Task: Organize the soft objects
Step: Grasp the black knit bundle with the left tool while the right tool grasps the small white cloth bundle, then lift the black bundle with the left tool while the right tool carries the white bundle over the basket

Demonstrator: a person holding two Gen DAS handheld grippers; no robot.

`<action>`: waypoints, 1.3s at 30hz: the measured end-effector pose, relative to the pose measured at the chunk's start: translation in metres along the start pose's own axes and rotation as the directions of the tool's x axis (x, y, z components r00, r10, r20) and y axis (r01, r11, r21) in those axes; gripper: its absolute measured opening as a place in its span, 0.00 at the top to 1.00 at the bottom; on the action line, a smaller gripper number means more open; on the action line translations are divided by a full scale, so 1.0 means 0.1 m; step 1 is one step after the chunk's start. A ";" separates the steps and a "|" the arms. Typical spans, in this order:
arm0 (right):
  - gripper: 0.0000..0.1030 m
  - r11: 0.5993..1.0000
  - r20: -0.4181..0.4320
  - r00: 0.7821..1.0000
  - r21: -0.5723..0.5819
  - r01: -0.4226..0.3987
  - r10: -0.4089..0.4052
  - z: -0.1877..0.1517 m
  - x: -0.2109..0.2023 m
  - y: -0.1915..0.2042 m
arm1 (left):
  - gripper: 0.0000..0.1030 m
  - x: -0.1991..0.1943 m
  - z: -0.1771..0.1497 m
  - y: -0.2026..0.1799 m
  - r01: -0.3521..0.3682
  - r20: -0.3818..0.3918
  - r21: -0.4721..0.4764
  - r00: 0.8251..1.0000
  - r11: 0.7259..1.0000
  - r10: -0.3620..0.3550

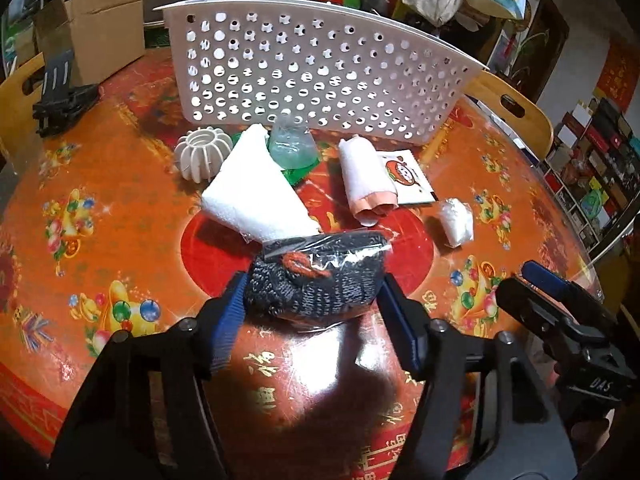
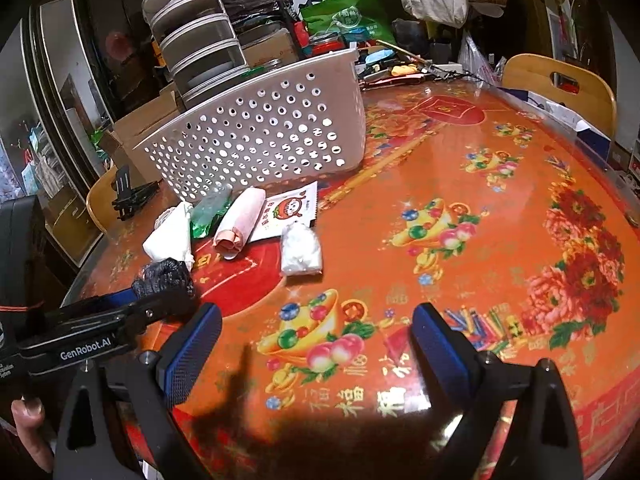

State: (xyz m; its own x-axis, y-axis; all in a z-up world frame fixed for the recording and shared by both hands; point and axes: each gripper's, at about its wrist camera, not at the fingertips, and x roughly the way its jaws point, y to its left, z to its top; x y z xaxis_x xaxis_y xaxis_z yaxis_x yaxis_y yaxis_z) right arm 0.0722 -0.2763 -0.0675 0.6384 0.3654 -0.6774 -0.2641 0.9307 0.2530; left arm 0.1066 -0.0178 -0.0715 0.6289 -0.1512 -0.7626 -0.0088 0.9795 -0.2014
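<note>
A dark grey knitted bundle [image 1: 320, 280] in clear wrap, with an orange yarn tie, lies on the red patterned table [image 1: 120, 220]. My left gripper [image 1: 312, 296] is shut on it, a blue pad pressing each side. In the right wrist view the same bundle [image 2: 164, 276] sits at the left gripper's tip. My right gripper [image 2: 316, 336] hangs open over bare table, nothing between its fingers. Beyond lie a folded white foam sheet [image 1: 252, 192], a pink-and-white roll [image 1: 366, 178], a small white wrapped packet [image 1: 456, 222] and a green-tinted plastic bag [image 1: 290, 146]. A white perforated basket [image 1: 312, 76] stands behind them.
A cartoon-printed sachet [image 1: 408, 176] lies by the roll, a white ribbed round piece [image 1: 202, 152] left of the foam. A black stand [image 1: 60, 100] and cardboard box [image 1: 104, 20] sit far left. Wooden chairs [image 1: 516, 112] ring the table; clutter is piled behind the basket.
</note>
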 end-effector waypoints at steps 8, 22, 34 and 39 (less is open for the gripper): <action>0.06 0.996 -0.026 0.999 -0.083 0.034 -0.037 0.21 0.18 0.17 | 0.43 -0.19 -0.03 0.29 -0.017 0.037 -0.021 0.999 1.000 0.017; 0.60 0.976 -0.089 0.987 -0.181 0.119 -0.137 0.31 0.53 0.33 | 0.43 -0.43 -0.09 0.53 0.026 0.085 -0.010 0.996 1.000 -0.025; 0.74 0.986 -0.044 0.993 -0.131 0.102 -0.108 0.29 0.43 0.24 | 0.43 -0.45 -0.09 0.62 0.019 0.085 -0.004 0.996 1.000 -0.019; 0.74 0.990 0.025 0.996 -0.110 0.084 -0.081 0.27 0.29 0.22 | 0.43 -0.53 -0.02 0.65 -0.001 0.107 -0.012 0.994 1.000 0.002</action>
State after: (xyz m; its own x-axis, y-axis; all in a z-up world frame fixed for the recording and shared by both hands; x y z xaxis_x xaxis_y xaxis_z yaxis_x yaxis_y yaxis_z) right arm 0.1047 -0.2448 -0.0629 0.6756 0.2888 -0.6783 -0.2878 0.9504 0.1179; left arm 0.0706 0.0535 -0.0452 0.7085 -0.1342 -0.6928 -0.0185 0.9779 -0.2084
